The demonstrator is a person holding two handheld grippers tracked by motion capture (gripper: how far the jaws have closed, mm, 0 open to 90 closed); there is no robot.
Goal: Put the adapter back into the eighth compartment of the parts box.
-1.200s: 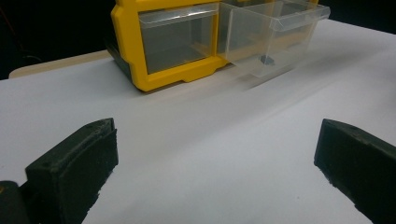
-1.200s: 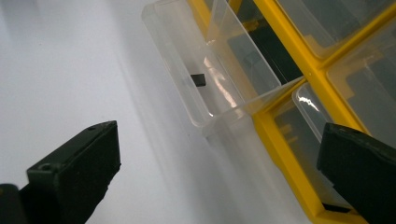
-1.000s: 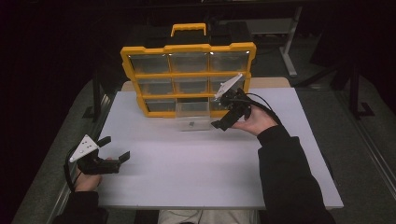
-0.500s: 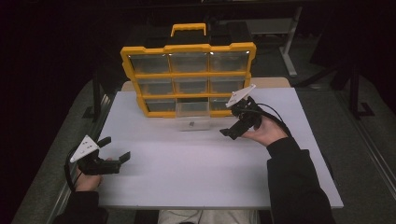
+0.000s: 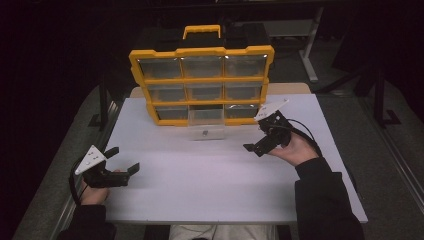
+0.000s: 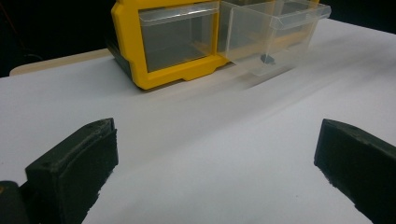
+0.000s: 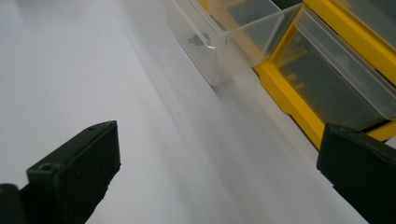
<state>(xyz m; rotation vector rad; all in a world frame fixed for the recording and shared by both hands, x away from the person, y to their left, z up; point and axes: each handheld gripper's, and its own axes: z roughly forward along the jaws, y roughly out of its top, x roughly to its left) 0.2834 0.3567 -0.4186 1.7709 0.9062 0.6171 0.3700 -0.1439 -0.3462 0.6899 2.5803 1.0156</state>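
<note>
On the white table top (image 5: 210,190), toward its far edge, stands a yellow plastic organiser cabinet (image 5: 201,82) with nine clear drawers and a carry handle on top. Its bottom middle drawer, a clear plastic bin (image 5: 206,124), is pulled well out toward me and rests on the table. Seen from the left gripper view, this open drawer (image 6: 273,37) holds one small dark piece (image 6: 267,59), perhaps a screw or nut; it is too small to tell.

My right claw (image 5: 260,139) hovers just to the right of the open drawer, near the cabinet's bottom right corner, with its jaws spread wide and nothing between them. In the right gripper view the drawer (image 7: 224,44) lies ahead and above the jaws, apart from them. My left claw (image 5: 122,161) rests low at the near left of the table, well apart from the cabinet, also released and empty.

The work in hand looks like getting at that small piece in the open drawer. To do it well, I would swing the right claw over the drawer's open top, point the jaws straight down, and centre them on the piece before closing. The drawer walls are thin and light, so I should avoid nudging them. If the drawer slides, my left claw could steady its front lip.
</note>
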